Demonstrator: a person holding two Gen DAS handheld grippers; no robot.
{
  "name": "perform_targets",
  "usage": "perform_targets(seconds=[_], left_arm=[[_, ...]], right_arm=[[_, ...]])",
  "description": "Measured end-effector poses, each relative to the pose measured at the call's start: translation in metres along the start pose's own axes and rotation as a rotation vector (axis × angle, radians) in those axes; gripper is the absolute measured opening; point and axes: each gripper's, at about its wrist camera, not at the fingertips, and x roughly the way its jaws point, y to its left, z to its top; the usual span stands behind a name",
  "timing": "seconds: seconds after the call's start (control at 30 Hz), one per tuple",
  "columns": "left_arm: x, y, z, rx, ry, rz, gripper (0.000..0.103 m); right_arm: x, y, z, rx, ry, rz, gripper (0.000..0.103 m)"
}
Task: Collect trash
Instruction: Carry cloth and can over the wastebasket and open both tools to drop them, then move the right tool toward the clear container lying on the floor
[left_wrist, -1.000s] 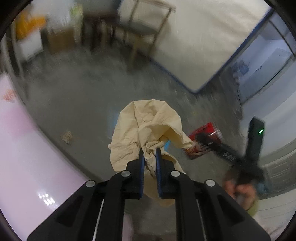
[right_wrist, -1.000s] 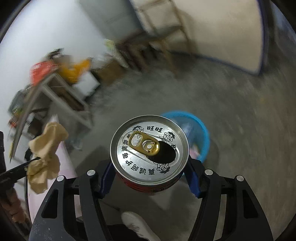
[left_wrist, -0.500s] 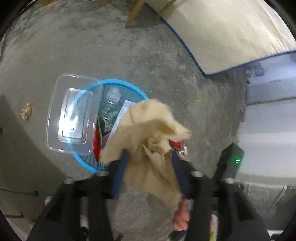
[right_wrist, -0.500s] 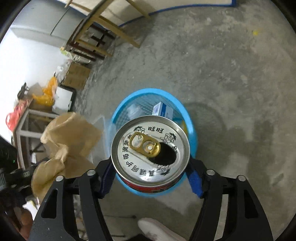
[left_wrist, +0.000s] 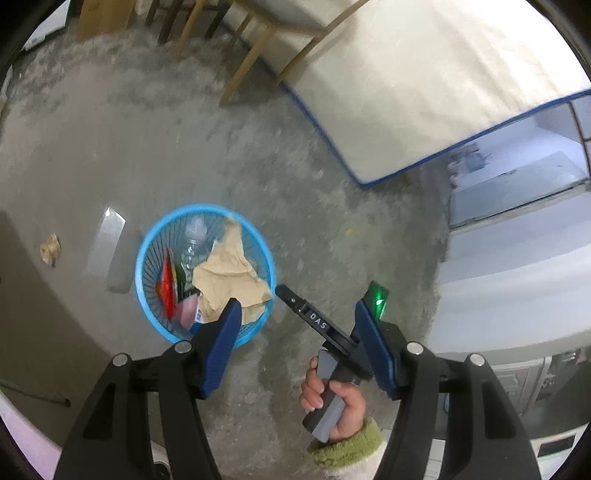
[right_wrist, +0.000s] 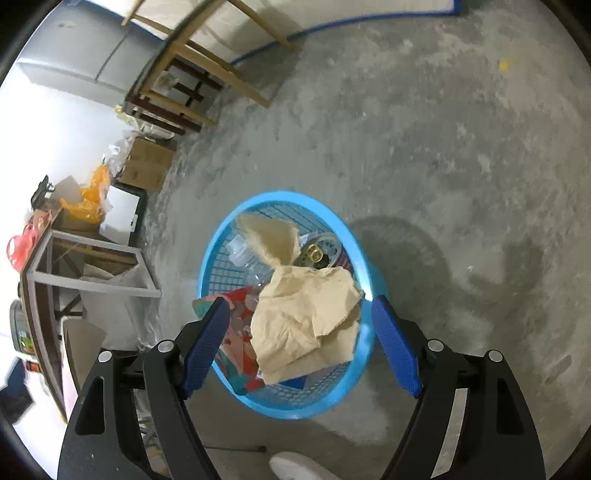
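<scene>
A blue mesh basket stands on the concrete floor, holding trash. A crumpled tan paper lies on top inside it. A drink can lies in the basket, partly under the paper, beside a clear plastic bottle and red wrappers. My left gripper is open and empty above the basket's right side. My right gripper is open and empty right above the basket; its body shows in the left wrist view.
A small crumpled scrap lies on the floor left of the basket. Wooden chair legs and a blue-edged mattress stand farther off. A cardboard box and a cluttered table are at the left.
Both grippers opened. The tan paper dropped from my left gripper and the can from my right gripper; both now lie in the basket.
</scene>
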Motion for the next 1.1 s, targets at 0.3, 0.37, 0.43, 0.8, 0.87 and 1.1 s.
perform_targets(seconds=[0.3,0.37,0.43,0.8,0.87,1.1], left_arm=[[-0.164,0.011,-0.064,0.114,-0.264,0.047,0.070],[-0.190,0.024,-0.083,0.115,-0.302,0.076,0.072],[-0.217,0.043,-0.105,0.097,-0.339,0.120,0.073],[-0.340,0.159,-0.212,-0.096,-0.590,0.279,0.081],[-0.360,0.178,-0.227,-0.134,-0.629,0.307,0.084],[-0.400,0.220,-0.253,-0.206,-0.709,0.344,0.092]], right_arm=[[-0.040,0.055,-0.028,-0.240,-0.052,0.041,0.076],[-0.038,0.089,-0.044,-0.353,-0.017,0.075,0.076],[-0.031,0.126,-0.055,-0.465,0.019,0.104,0.075],[0.194,0.323,-0.071,-0.918,0.357,-0.086,0.085],[0.250,0.340,-0.080,-0.972,0.407,-0.170,0.087],[0.420,0.330,-0.104,-1.000,0.559,-0.391,0.092]])
